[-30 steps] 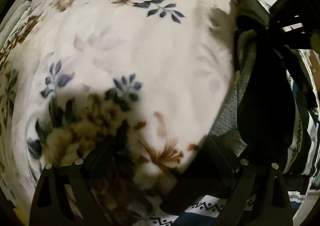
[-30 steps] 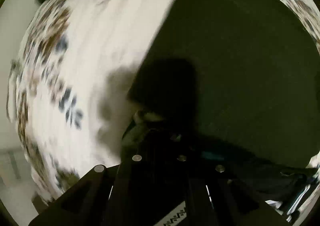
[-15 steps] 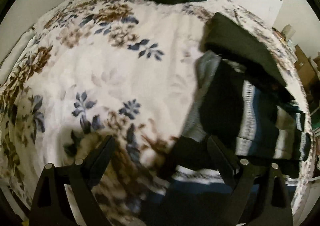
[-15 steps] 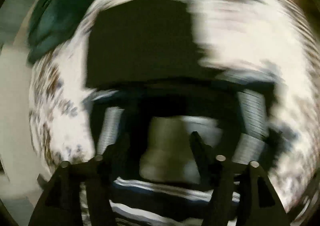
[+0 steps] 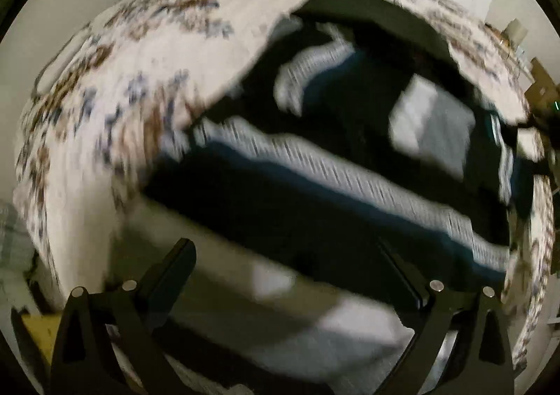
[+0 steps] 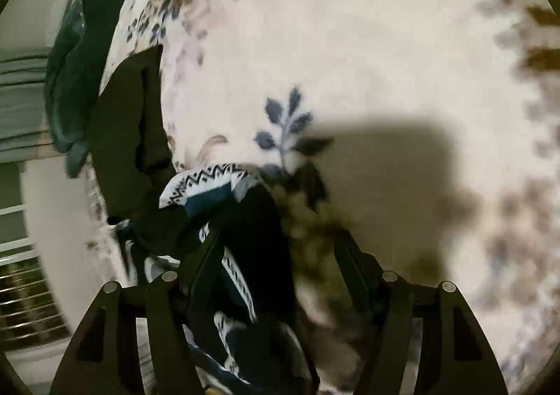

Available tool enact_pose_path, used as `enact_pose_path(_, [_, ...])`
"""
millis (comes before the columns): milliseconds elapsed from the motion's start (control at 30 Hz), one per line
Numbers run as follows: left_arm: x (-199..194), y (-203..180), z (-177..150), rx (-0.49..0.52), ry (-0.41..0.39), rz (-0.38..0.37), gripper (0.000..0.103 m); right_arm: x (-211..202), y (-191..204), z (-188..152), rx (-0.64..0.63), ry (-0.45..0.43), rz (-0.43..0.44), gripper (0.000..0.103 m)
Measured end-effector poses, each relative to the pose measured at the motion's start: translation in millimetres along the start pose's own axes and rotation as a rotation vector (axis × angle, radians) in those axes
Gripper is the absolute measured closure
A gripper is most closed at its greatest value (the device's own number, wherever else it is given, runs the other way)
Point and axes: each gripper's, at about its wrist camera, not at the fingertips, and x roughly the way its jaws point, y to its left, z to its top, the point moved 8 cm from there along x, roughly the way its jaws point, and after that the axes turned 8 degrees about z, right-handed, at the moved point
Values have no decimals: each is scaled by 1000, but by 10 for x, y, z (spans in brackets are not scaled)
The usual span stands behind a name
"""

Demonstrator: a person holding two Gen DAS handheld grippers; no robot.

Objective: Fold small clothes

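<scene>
Both claws, left claw (image 5: 287,272) and right claw (image 6: 276,255), now gape empty, pulled back from the patterned sweater (image 5: 350,178) on the bed (image 6: 367,44), suggesting that fold is finished.

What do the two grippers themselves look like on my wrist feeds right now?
Both look alike. The left gripper and the right gripper are matte black, each with two flat, angular fingers on triangular brackets with cut-outs. Small round silver screw heads sit at the finger bases, two per side. No cables, printed markings, sleeves or hands show in either view.
</scene>
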Motion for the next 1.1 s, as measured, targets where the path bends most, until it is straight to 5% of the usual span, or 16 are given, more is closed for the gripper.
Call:
enact_pose_path(33, [-8,-58,-117,3,13,9,1,13,11,15,-19,5,-1,96])
enact_pose_path(267, [-151,-558,-915,43,105,-22,1,-457,72,285,-66,-141,-105,97])
enact_pose_path(367, [-260,-731,-1185,81,109,-45,2,-296,-45,391,-11,-81,-119,97])
enact_pose_path(467, [-331,-894,-1454,140,119,-55,2,-225,-42,328,-33,-21,-157,89])
enact_pose_path(533, [-362,-1002,-1652,173,127,-74,2,-311,-59,221,-39,2,-140,55])
enact_pose_path(600, [-334,-1140,-1836,216,142,-98,2,-434,-150,112,-48,17,-131,39])
enact_pose_path(833, [-114,-1665,-2228,410,148,-117,6,-652,-565,69,36,42,-49,39])
enact_pose_path(900, [8,-1725,-2295,438,172,-91,41,-594,-587,66,41,63,-24,39])
enact_pose_path(967, [53,-1723,-2251,427,156,-84,52,-486,-562,56,30,93,-10,38])
enact_pose_path(1000, [28,-1704,-2210,405,141,-88,76,-449,-539,54,23,103,-6,36])
enact_pose_path(1033, [-15,-1674,-2159,386,125,-74,90,-401,-507,55,16,114,5,32])
enact_pose_path(1100, [-69,-1639,-2113,384,109,-78,98,-311,-440,73,16,127,33,30])
